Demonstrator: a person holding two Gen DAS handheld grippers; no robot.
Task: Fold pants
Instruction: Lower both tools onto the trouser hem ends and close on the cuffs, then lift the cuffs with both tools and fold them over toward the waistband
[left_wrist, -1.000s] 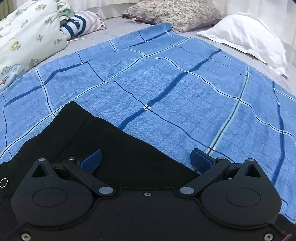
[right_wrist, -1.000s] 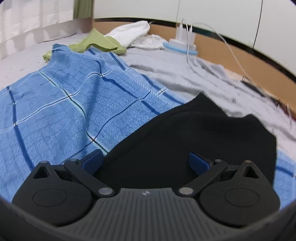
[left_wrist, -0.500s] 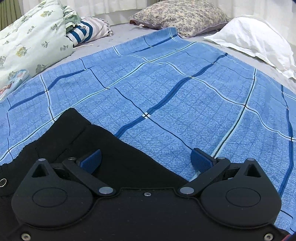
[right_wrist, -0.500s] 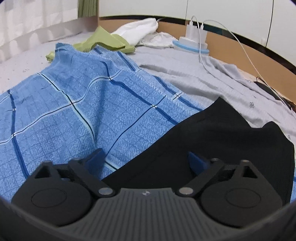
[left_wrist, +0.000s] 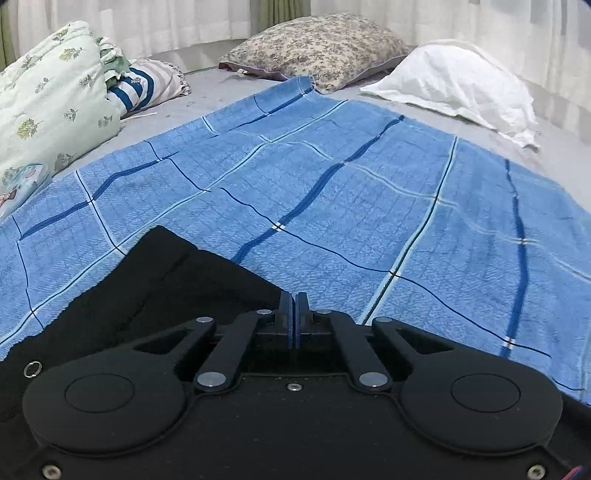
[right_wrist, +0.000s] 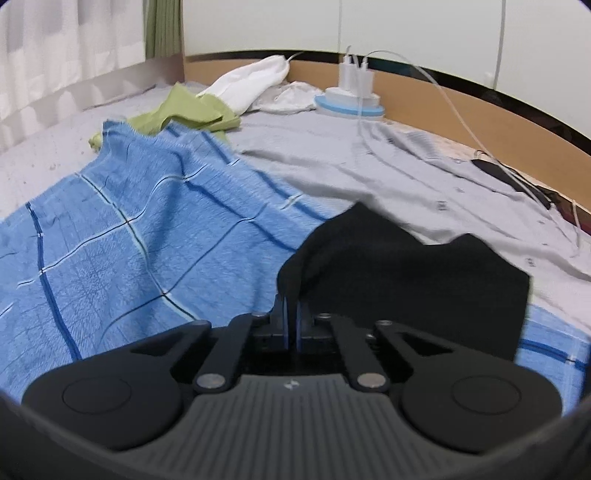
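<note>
Black pants (left_wrist: 155, 295) lie on a blue checked sheet (left_wrist: 369, 206) spread over the bed. In the left wrist view, my left gripper (left_wrist: 294, 310) is shut, its blue pads pinching the pants' edge where the fabric runs into them. A metal eyelet (left_wrist: 32, 368) shows on the cloth at the lower left. In the right wrist view, my right gripper (right_wrist: 291, 314) is shut on another part of the pants (right_wrist: 406, 273), and the cloth rises in a small peak from between the pads.
A floral quilt (left_wrist: 44, 103), a striped cushion (left_wrist: 144, 86), a patterned pillow (left_wrist: 321, 46) and a white pillow (left_wrist: 461, 81) ring the sheet. The right wrist view shows a green cloth (right_wrist: 181, 110), white cloth (right_wrist: 255, 83), chargers with cables (right_wrist: 354, 92) and a wooden headboard (right_wrist: 480, 114).
Both grippers went from wide open to shut on the black pants. Each has lifted slightly, and the cloth at the right gripper is pulled up into a peak.
</note>
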